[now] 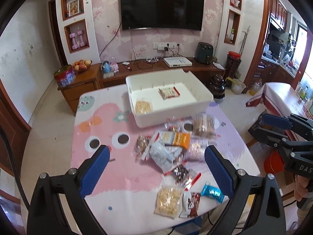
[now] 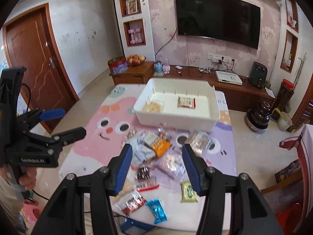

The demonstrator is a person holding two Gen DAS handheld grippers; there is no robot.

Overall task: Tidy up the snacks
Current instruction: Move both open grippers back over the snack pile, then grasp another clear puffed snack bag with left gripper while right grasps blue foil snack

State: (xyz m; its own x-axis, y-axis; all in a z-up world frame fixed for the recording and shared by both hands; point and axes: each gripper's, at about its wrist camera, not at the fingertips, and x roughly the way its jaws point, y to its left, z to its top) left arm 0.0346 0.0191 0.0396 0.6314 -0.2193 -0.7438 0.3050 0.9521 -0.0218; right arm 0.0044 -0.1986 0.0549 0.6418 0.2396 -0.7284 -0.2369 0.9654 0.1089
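1. Right now I hold both tongs above the near end of the table (image 1: 93, 176), which wears a pink cartoon-face cloth.
2. My left gripper (image 1: 156, 168) stands wide open with nothing between its blue pads; below it lies the heap of snack packets (image 1: 172, 146).
3. My right gripper (image 2: 156, 168) is open too, narrower than the left, and empty; no packet touches its pads.
4. Loose snacks lie in a pile mid-table: an orange packet (image 2: 159, 144) on top, a clear biscuit bag (image 1: 204, 125) nearest the bin.
5. Close to the near edge I see a blue wrapper (image 2: 156, 210), a pale nut bag (image 1: 169, 199) and a green packet (image 2: 188, 192).
6. Beyond the pile stands the white bin (image 1: 203, 96), holding a crumbly pale snack (image 1: 142, 105) in its left corner and a red-edged bar (image 1: 169, 93) at its middle.
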